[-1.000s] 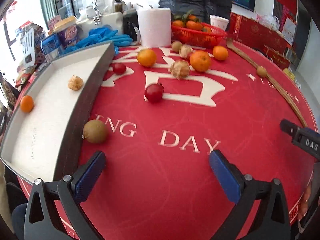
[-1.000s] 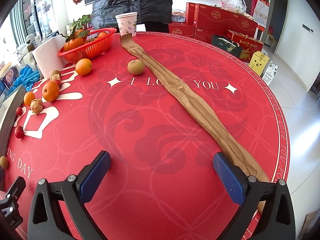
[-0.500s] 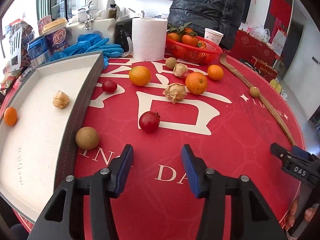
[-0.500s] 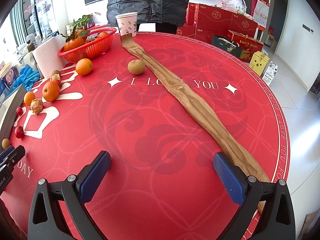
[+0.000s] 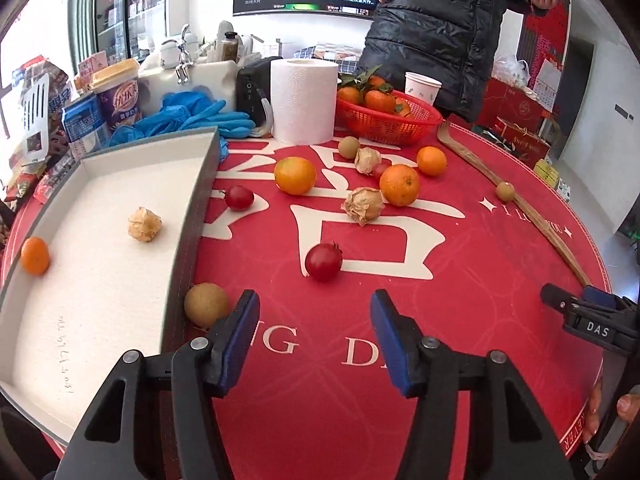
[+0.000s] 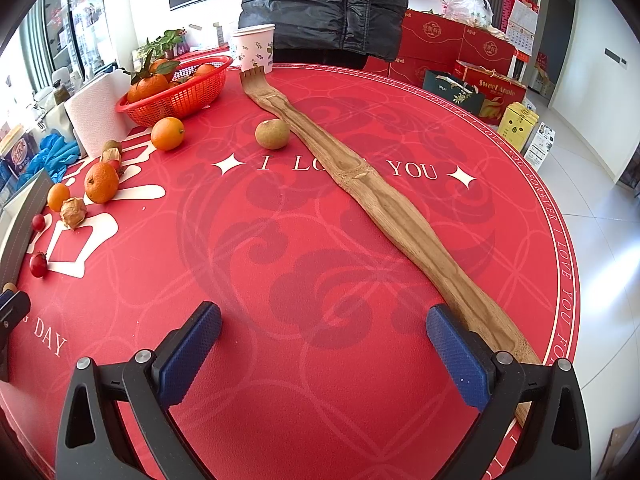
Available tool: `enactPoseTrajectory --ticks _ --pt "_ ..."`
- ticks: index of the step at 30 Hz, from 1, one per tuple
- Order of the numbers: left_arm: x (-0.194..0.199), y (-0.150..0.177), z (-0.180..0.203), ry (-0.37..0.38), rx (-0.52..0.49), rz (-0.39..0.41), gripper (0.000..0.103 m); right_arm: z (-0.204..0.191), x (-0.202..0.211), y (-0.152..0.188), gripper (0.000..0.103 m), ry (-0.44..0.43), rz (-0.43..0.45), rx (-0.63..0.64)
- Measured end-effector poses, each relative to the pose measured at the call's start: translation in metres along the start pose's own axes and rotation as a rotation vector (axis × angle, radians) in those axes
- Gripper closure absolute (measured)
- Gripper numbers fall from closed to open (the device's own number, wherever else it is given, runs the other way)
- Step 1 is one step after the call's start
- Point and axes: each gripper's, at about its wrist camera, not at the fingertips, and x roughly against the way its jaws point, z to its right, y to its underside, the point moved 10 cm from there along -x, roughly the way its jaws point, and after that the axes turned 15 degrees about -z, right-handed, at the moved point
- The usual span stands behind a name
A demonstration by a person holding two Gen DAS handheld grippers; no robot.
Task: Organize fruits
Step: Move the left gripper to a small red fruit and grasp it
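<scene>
My left gripper [image 5: 314,332] is open and empty over the red table, just short of a red cherry tomato [image 5: 323,262]. A brown longan [image 5: 206,305] lies beside the left finger, against the wall of the grey tray [image 5: 188,232]. The tray holds a small orange [image 5: 35,255] and a husked physalis [image 5: 145,224]. More oranges [image 5: 295,175], physalis [image 5: 363,205] and a second tomato [image 5: 239,197] lie further back. My right gripper [image 6: 323,354] is open and empty; a longan [image 6: 272,133] lies far ahead of it.
A long wooden back scratcher [image 6: 384,216] runs diagonally across the table, its end under my right finger. A red basket of tangerines [image 5: 382,120], a paper roll [image 5: 304,100], a paper cup [image 5: 422,87] and blue gloves [image 5: 192,114] stand at the back. A person [image 5: 436,32] stands behind the table.
The left gripper narrowed and then opened wider again while tilting up and moving toward the red tomato. The right gripper has stayed still and open.
</scene>
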Motion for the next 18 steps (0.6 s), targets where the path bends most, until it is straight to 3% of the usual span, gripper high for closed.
enactPoseTrajectory --ticks 4,7,13,15,16,17,18 --pt "0.001 -0.018 0.015 0.004 -0.078 0.002 0.040 0.001 0.000 0.000 0.000 0.000 0.000 0.000" --pt "-0.011 -0.031 0.028 -0.048 -0.129 -0.004 0.040 0.000 0.000 0.000 0.000 0.000 0.000 0.000" --pt "-0.043 -0.028 0.028 -0.057 -0.109 -0.096 0.041 0.000 0.000 0.001 0.000 -0.005 0.002 0.008" --pt "-0.043 -0.028 0.026 -0.019 -0.084 -0.094 0.048 0.000 0.000 0.001 0.000 -0.005 0.002 0.008" --pt "-0.042 -0.029 0.025 -0.024 -0.077 -0.091 0.057 0.000 0.000 0.001 0.000 -0.005 0.001 0.008" --pt "-0.041 -0.030 0.024 -0.028 -0.074 -0.086 0.076 0.000 0.000 0.000 0.000 -0.004 0.001 0.008" --pt "-0.041 -0.031 0.024 -0.020 -0.073 -0.084 0.079 0.000 -0.001 0.000 0.000 -0.004 0.001 0.008"
